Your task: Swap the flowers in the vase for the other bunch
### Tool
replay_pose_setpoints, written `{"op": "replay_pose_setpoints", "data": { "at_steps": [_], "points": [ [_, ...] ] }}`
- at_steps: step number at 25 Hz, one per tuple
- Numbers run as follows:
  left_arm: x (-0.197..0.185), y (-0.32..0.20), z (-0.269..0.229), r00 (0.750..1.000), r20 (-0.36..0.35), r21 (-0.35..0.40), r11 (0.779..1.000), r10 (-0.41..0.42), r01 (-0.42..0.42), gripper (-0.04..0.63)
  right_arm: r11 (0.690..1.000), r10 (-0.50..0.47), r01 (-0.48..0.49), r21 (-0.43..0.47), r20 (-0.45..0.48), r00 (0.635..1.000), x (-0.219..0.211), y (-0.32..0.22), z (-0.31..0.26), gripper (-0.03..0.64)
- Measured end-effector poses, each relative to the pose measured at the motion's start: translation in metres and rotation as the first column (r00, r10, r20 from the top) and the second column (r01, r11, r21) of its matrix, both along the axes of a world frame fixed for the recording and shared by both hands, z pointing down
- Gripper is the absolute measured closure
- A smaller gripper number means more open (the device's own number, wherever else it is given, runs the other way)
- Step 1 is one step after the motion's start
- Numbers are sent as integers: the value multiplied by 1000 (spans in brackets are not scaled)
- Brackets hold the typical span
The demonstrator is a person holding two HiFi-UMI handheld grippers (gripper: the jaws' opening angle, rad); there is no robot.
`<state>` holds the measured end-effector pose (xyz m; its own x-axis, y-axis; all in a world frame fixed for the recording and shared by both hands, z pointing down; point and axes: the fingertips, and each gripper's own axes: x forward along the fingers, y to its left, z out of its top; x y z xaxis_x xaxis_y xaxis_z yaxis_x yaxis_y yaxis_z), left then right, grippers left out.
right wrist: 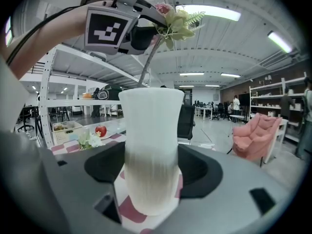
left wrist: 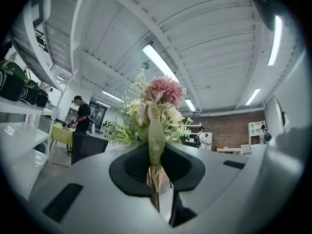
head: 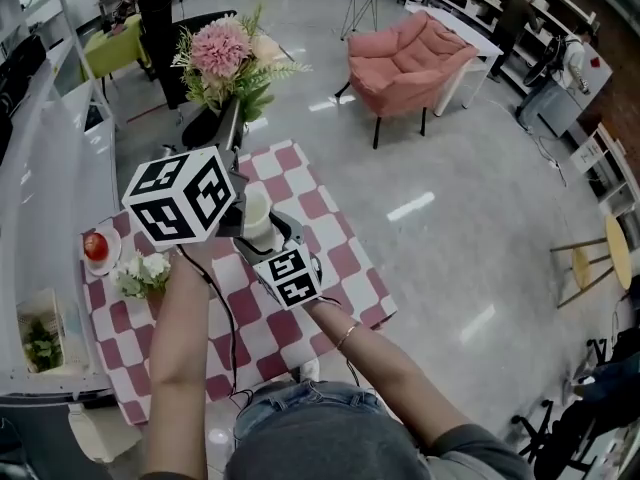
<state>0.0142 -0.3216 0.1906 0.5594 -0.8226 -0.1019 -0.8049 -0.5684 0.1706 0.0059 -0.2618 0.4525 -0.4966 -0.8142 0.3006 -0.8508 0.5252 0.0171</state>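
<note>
Presently the left gripper [left wrist: 157,172] is nearly closed, pinching the stems of the pink bunch [head: 232,60] and holding it above the vase [right wrist: 151,130]. One stem end reaches the vase mouth. The right gripper [right wrist: 153,172] stands wide, clasping the vase upright on the checked table [head: 330,218]. The white bunch [head: 143,271] lies on the table beside an apple [head: 96,246].
</note>
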Motion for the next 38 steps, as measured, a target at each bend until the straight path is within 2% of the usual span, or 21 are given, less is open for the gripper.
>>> {"op": "replay_pose_setpoints", "data": {
  "at_steps": [9, 29, 38],
  "points": [
    [-8, 0, 50, 1000, -11, -68, 998, 17, -17, 534, 1000, 3, -3, 4, 3, 1000, 2, -2, 1, 273],
    [-25, 28, 132, 994, 92, -232, 972, 53, -31, 525, 1000, 3, -3, 4, -2, 1000, 0, -2, 3, 273],
    [-22, 38, 153, 986, 146, -273, 961, 82, -39, 528, 1000, 3, -3, 4, -2, 1000, 0, -2, 3, 273]
  ]
}}
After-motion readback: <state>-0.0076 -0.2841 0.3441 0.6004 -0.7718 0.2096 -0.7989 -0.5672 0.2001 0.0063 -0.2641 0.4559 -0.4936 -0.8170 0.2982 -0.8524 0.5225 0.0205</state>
